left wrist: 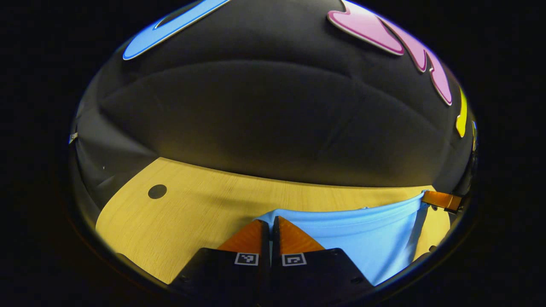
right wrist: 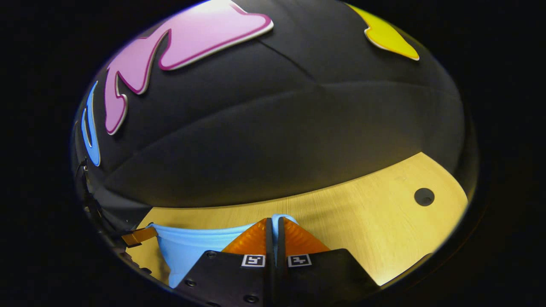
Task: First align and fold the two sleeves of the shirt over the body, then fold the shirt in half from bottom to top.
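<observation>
**Shirt edge lifted between both grippers, final fold apparently in progress**

We have the light blue shirt [left wrist: 362, 232] pinched at two points along one edge and raised above the wooden table [left wrist: 187, 221]. In the left gripper view, the left gripper [left wrist: 270, 221] has its fingers drawn together with only a thin gap, and a corner of blue cloth comes out right at the tips; we judge it clamped on the shirt. From there the fabric stretches across to the right gripper [left wrist: 441, 199], seen farther off at the right edge, where the cloth ends.

The right gripper view mirrors this: the right gripper [right wrist: 275, 224] is closed nearly all the way on a fold of the shirt [right wrist: 192, 245], and the cloth runs left to the left gripper [right wrist: 138, 236] at the edge of the view. The edge sags a little between the two holds.

How far along are we? The sleeves cannot be seen, so we cannot tell whether they already lie folded over the body. Both grippers holding one edge, well apart and at like height, suggests to us the bottom-to-top fold. What is left, in our judgement, is to carry this edge over the body, lay it down squarely and let go.

A small dark round hole [right wrist: 424, 196] marks the table beyond.
</observation>
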Demonstrator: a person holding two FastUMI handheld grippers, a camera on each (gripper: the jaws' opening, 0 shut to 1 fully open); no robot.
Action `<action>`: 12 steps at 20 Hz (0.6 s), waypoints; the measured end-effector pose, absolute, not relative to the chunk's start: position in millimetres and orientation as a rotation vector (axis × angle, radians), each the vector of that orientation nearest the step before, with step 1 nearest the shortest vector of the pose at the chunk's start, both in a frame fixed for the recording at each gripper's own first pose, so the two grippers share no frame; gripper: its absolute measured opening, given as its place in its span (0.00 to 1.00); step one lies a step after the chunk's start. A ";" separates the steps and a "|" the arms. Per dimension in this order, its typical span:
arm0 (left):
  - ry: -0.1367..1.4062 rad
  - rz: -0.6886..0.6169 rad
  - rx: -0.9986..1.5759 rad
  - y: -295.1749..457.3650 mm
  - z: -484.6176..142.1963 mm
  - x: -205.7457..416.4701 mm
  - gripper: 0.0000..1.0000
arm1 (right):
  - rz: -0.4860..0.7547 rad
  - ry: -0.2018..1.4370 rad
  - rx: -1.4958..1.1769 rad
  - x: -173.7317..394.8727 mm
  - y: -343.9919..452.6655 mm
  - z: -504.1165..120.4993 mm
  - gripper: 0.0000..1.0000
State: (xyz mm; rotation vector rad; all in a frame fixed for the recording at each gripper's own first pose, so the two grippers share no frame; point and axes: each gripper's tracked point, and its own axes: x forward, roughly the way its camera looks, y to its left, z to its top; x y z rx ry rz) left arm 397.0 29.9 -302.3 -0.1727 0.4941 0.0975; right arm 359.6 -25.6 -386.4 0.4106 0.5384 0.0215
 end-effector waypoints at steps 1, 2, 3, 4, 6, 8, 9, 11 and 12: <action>0.500 0.100 -0.165 30.3 -309.9 400.9 0.05 | 0.015 0.545 0.412 362.4 -23.7 -394.2 0.04; 0.509 0.103 -0.162 30.0 -316.6 404.2 0.05 | 0.005 0.552 0.410 366.0 -22.5 -401.6 0.04; 0.522 0.111 -0.157 31.3 -324.3 405.9 0.05 | 0.001 0.564 0.413 368.5 -19.8 -409.5 0.04; 0.538 0.120 -0.154 30.0 -328.2 405.7 0.05 | -0.002 0.579 0.414 370.4 -17.6 -417.6 0.05; 0.547 0.132 -0.157 26.8 -328.3 403.2 0.05 | -0.010 0.599 0.413 373.5 -16.0 -429.3 0.04; 0.551 0.135 -0.152 24.9 -333.2 404.3 0.06 | -0.016 0.612 0.413 375.4 -15.5 -436.6 0.05; 0.557 0.135 -0.147 24.1 -337.5 405.5 0.06 | -0.017 0.621 0.411 375.5 -15.1 -440.8 0.04; 0.572 0.136 -0.144 21.2 -343.5 407.5 0.06 | -0.021 0.646 0.411 375.0 -15.3 -451.2 0.04; 0.577 0.134 -0.146 19.5 -345.5 407.1 0.05 | -0.023 0.654 0.411 375.5 -14.4 -453.0 0.04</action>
